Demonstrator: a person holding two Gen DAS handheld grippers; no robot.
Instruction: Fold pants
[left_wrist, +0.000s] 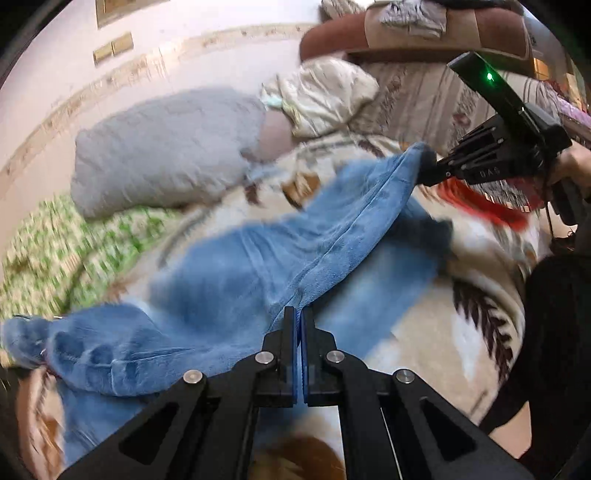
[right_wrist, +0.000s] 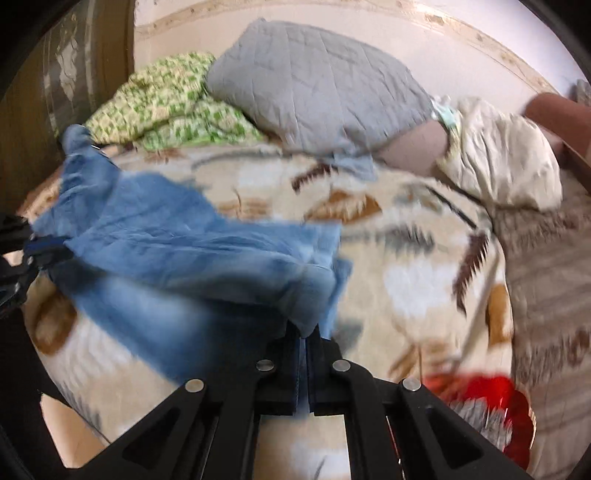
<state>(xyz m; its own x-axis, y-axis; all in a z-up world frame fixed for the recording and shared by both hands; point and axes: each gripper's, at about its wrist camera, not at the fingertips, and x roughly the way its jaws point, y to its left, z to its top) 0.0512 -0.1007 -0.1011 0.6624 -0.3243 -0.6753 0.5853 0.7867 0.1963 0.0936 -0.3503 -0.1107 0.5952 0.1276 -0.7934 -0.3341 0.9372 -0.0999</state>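
Blue denim pants (left_wrist: 236, 273) hang stretched between my two grippers above a patterned cream blanket (left_wrist: 476, 295) on a bed. My left gripper (left_wrist: 299, 314) is shut on the pants' edge along a seam. In the left wrist view my right gripper (left_wrist: 428, 173) is at the upper right, shut on the far end of the pants. In the right wrist view my right gripper (right_wrist: 304, 332) is shut on the pants (right_wrist: 177, 240), and the left gripper (right_wrist: 40, 251) holds them at the far left. The waistband end droops at the lower left of the left wrist view.
A grey quilted pillow (right_wrist: 314, 81), a green patterned blanket (right_wrist: 166, 103) and a cream pillow (right_wrist: 502, 155) lie at the bed's far side by the wall. A red item (right_wrist: 495, 410) lies at the near right. A brown headboard (left_wrist: 406, 33) stands at the right.
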